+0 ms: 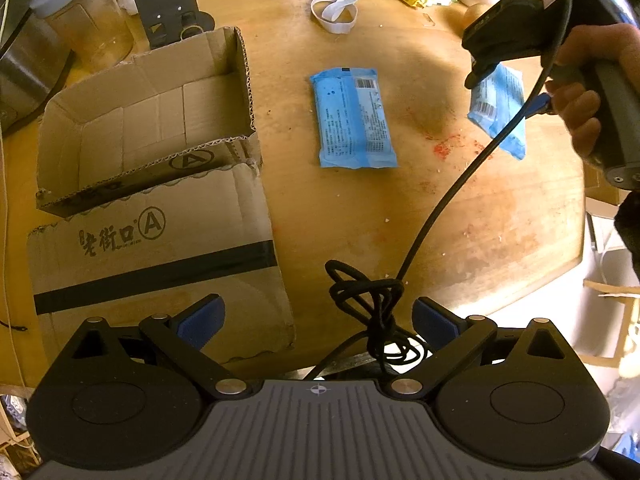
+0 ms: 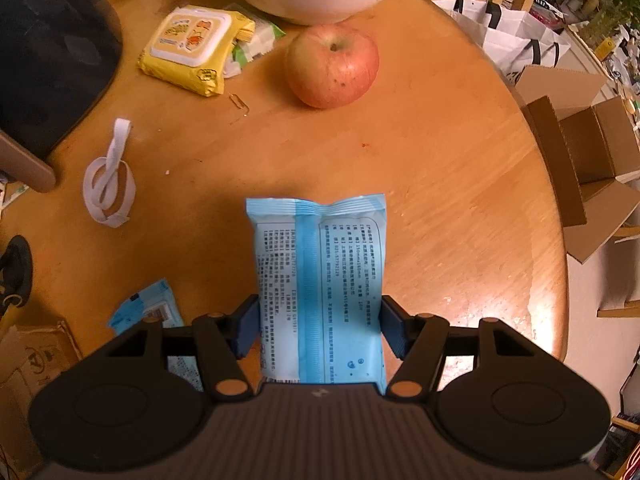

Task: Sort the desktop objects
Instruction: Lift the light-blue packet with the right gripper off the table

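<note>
On the round wooden table (image 1: pixel 500 220) we logged one blue wipes pack (image 1: pixel 354 118) lying flat, unsorted; cardboard box (image 1: pixel 152 120) at left, empty. Right gripper (image 2: pixel 320 320) clamped a second blue pack (image 2: pixel 320 280) aloft; left gripper (image 1: pixel 318 320) gaped, holding nothing.

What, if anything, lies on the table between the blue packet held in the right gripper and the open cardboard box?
Only the second blue packet lies flat on the table between the held blue packet in the right gripper and the cardboard box; it is low.
</note>
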### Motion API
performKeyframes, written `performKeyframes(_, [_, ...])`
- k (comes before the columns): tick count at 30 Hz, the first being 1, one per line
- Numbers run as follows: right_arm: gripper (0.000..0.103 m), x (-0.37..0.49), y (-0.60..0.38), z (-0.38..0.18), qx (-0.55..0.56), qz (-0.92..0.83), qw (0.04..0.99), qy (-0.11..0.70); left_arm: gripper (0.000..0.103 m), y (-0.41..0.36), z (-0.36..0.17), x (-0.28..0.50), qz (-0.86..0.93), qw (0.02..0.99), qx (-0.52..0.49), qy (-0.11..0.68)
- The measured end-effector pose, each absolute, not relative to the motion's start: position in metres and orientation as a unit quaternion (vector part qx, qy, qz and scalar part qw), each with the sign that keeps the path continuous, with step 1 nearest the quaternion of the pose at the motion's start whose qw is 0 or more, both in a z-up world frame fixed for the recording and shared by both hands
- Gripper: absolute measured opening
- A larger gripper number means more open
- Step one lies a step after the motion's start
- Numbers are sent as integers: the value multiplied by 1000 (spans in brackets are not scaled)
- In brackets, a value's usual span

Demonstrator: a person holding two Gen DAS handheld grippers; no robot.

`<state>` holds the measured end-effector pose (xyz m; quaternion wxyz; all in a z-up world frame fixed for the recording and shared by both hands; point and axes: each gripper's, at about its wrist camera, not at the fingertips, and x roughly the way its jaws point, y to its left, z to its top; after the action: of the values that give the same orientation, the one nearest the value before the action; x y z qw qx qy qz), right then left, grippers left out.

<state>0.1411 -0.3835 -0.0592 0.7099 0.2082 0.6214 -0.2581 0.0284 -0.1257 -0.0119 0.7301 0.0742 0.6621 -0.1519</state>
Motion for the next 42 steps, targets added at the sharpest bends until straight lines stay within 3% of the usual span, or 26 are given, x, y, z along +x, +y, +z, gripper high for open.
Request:
performKeyframes(17, [61,141,-380,-15,199,-238,727,613,103,-121,-10,28,-152,733,65,660])
performKeyframes(42, [61,150,-378,-15,177,-187,742,620,103,-120,-10,28,-151,733,62,660])
